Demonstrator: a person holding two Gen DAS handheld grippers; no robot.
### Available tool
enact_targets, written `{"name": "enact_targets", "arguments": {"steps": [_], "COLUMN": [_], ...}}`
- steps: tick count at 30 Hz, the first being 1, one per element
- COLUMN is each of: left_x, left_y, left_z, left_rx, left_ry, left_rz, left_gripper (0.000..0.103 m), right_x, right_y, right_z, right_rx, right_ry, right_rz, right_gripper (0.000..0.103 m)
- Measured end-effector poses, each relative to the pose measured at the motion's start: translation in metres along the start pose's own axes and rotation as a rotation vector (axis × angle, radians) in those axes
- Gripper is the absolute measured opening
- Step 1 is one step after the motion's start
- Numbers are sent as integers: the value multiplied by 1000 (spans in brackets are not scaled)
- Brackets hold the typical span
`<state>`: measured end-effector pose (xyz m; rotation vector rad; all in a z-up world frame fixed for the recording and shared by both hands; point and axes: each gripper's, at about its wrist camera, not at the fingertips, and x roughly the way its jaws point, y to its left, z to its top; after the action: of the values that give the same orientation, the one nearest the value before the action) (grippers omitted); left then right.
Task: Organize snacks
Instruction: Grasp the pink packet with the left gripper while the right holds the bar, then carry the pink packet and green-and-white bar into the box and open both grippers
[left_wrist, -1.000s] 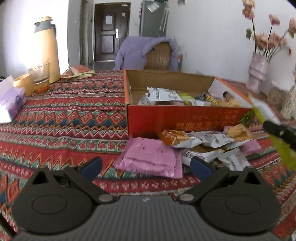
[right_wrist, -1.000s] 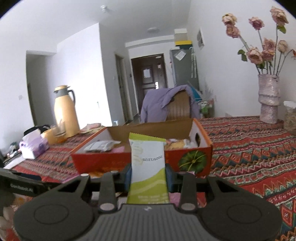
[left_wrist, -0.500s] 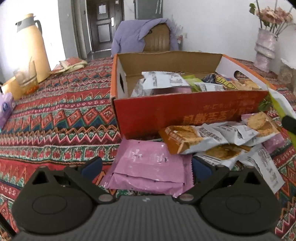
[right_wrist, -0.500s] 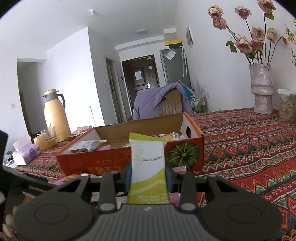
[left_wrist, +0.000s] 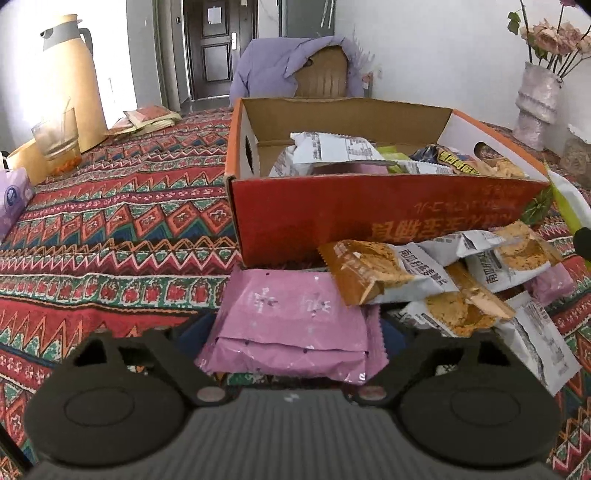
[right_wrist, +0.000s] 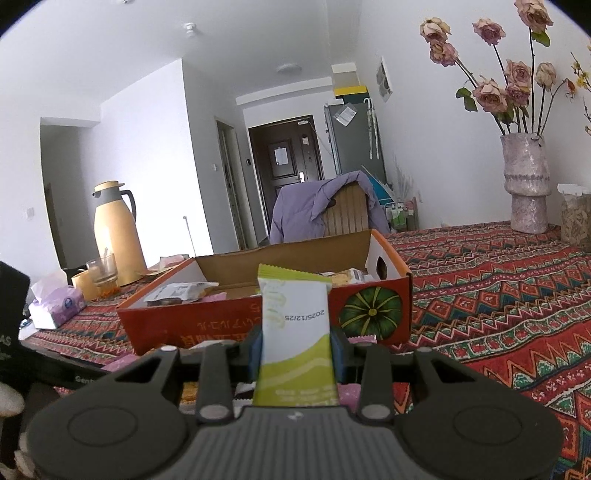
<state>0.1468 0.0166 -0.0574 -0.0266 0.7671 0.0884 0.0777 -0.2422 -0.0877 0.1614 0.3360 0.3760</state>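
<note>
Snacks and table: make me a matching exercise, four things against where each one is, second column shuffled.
Things:
1. green and white packet
2. pink packet
3. orange box
4. glass

Places:
A. beside the yellow jug, far left of the table
B. lying between the open left gripper fingers
C. clamped upright in the right gripper
D. middle of the table, snacks inside

Pairs: 1-C, 2-B, 3-D, 4-A

Black tool (left_wrist: 291, 334) — blue pads (right_wrist: 255, 349)
</note>
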Motion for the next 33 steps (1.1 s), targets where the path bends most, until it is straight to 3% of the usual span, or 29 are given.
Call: {"name": "enact_targets", "arguments": {"steps": [1,6,20,33], "left_x": [-2,-14,-63,-94], "left_y": [1,1,4,-13], "left_z": [-1,-9,-24,0], "left_rx": [2,27,40,25], "left_ry": [-6,-33,-138,-247], "left_rz": [-5,-14,-20,-80], "left_gripper": [79,75,75,75], "right_x": [0,-1,-4,-21], "right_y": [0,1,4,15], "right_z": [0,0,-1,20], "right_rx": [0,-5,-21,-52], "right_ry": [-2,-11,-21,-75], "right_rz": [0,-1,-10,-8], "right_gripper": [36,36,36,36]}}
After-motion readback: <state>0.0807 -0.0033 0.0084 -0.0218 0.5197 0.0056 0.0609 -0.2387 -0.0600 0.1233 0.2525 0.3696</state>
